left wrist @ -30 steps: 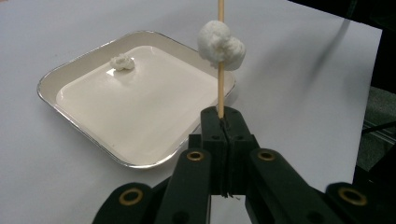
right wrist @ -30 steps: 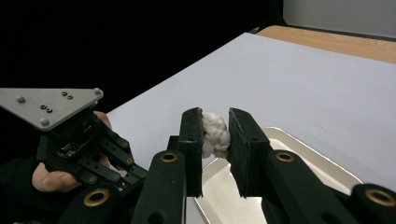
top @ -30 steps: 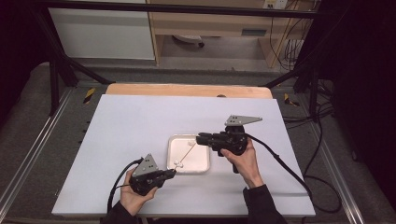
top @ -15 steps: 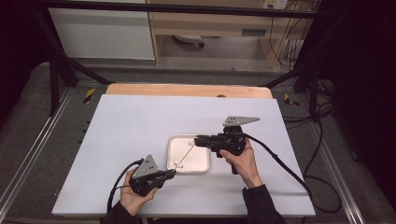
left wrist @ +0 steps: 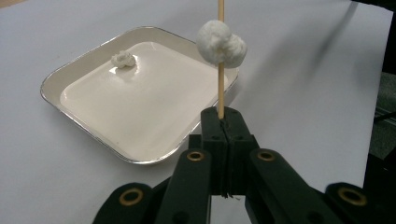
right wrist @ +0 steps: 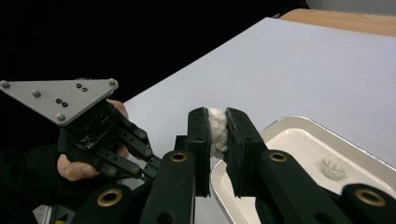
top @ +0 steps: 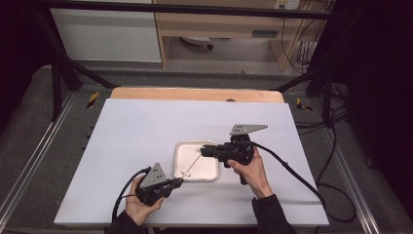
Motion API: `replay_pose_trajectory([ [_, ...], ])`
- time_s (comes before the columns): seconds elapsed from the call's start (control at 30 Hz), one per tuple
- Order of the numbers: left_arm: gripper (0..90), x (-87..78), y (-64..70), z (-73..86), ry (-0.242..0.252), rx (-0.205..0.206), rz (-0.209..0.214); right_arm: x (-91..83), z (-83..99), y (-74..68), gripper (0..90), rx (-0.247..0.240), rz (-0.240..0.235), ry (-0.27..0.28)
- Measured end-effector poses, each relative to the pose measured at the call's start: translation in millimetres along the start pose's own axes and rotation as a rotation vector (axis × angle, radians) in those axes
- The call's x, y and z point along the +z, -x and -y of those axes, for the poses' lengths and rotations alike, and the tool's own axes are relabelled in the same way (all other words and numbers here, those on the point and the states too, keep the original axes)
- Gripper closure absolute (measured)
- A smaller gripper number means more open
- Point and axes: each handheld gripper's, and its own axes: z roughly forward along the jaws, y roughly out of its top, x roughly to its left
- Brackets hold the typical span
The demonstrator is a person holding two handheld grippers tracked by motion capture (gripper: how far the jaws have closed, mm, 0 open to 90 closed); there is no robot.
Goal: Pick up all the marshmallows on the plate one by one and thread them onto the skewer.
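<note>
Our left hand-held gripper [left wrist: 219, 122] pinches a wooden skewer [left wrist: 220, 79] with one marshmallow [left wrist: 221, 42] threaded on it; our right hand-held gripper [right wrist: 217, 128] squeezes a second marshmallow [right wrist: 217, 132], not yet skewered. A third piece [left wrist: 123, 59] waits in the white tray [top: 178, 171] on the white tabletop [top: 146, 126], in a dark, cabled room.

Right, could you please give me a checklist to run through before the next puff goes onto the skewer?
1. Left gripper clamped on skewer: ok.
2. Threaded puff seated on the skewer: ok.
3. Right gripper pinching held puff: ok.
4. Skewer tip lined up with the held puff: cannot tell.
5. Spare puff lying in tray: ok.
</note>
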Motion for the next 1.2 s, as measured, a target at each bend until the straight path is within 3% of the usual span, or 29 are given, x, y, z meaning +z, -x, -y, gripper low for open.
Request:
replay_pose_trajectory([
  [0.43,88.9,1.0,1.4,0.0,-0.009,0.001,-0.001,2.7,3.5,-4.0,80.9,0.003,-0.028,0.003],
  [1.2,89.0,2.0,4.7,0.3,-0.013,0.014,-0.023,7.1,13.8,-8.0,81.2,-0.002,-0.034,0.030],
])
